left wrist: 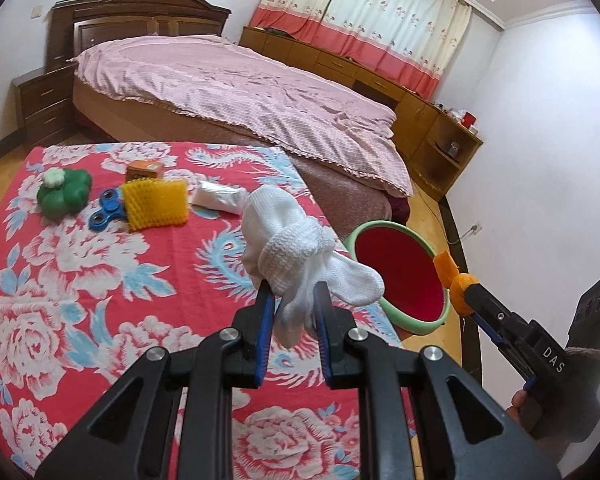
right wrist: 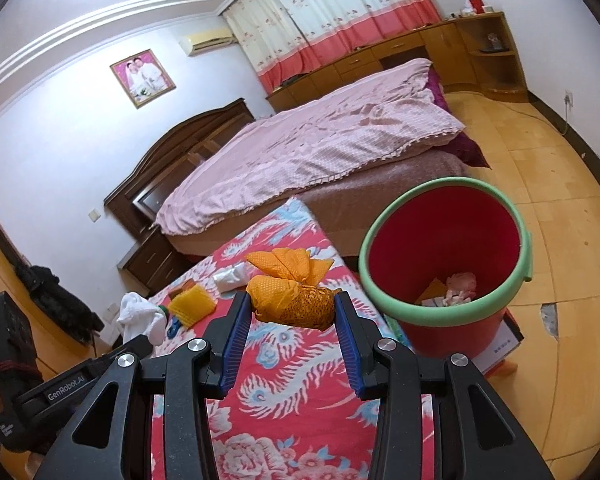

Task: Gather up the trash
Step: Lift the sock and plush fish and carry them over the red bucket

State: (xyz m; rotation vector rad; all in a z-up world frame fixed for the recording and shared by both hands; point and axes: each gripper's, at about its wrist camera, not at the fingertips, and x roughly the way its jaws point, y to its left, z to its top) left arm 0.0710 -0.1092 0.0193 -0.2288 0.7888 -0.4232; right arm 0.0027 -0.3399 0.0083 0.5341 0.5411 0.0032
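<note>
My left gripper (left wrist: 294,300) is shut on a white knitted glove (left wrist: 296,236) and holds it above the red floral cloth (left wrist: 100,280); the glove also shows in the right wrist view (right wrist: 138,314). My right gripper (right wrist: 294,308) is shut on an orange wrapped bundle (right wrist: 292,292), held above the cloth's right edge, left of the red bucket with a green rim (right wrist: 444,264). The bucket holds some scraps at its bottom. In the left wrist view the bucket (left wrist: 400,276) sits right of the cloth, with the right gripper (left wrist: 456,280) and the bundle over its rim.
On the cloth lie a green flower-shaped toy (left wrist: 64,192), a blue fidget spinner (left wrist: 106,210), a yellow spiky pad (left wrist: 156,204), an orange box (left wrist: 145,170) and a white crumpled wrapper (left wrist: 218,196). A bed with a pink cover (left wrist: 240,92) stands behind. Wooden floor (right wrist: 540,220) surrounds the bucket.
</note>
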